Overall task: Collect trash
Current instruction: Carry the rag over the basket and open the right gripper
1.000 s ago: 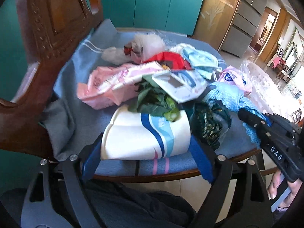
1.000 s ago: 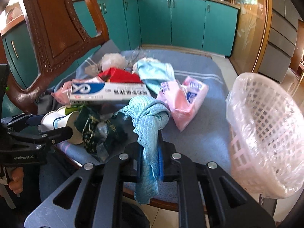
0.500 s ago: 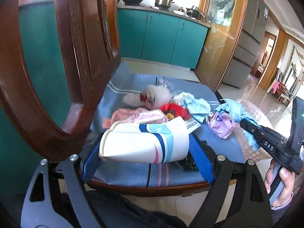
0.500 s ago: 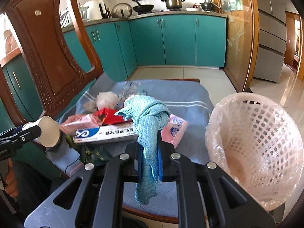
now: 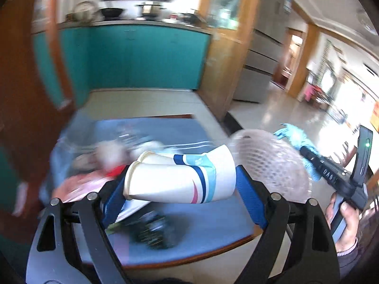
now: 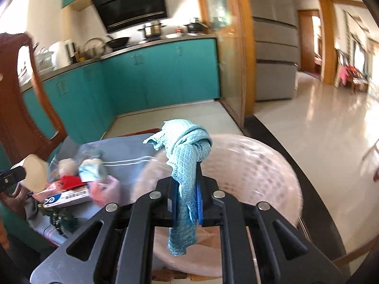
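My right gripper (image 6: 187, 203) is clamped on the cloth (image 6: 184, 165), right above the basket (image 6: 260, 172), so it's the nearer hand. Left gripper (image 5: 180, 184) pinches the cup (image 5: 180, 179) crosswise, long axis left-right, basket (image 5: 267, 165) ahead-right. Only the right view shows the basket mouth under the cloth; the left shows its side.

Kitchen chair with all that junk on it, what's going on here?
A person is clearing trash off a chair seat with a handheld gripper in each hand. The left gripper holds stacked paper cups sideways between its wide-set jaws. The right gripper is shut on a teal cloth, which hangs in front of the white mesh basket beside the chair. Wrappers and a long box remain on the seat.
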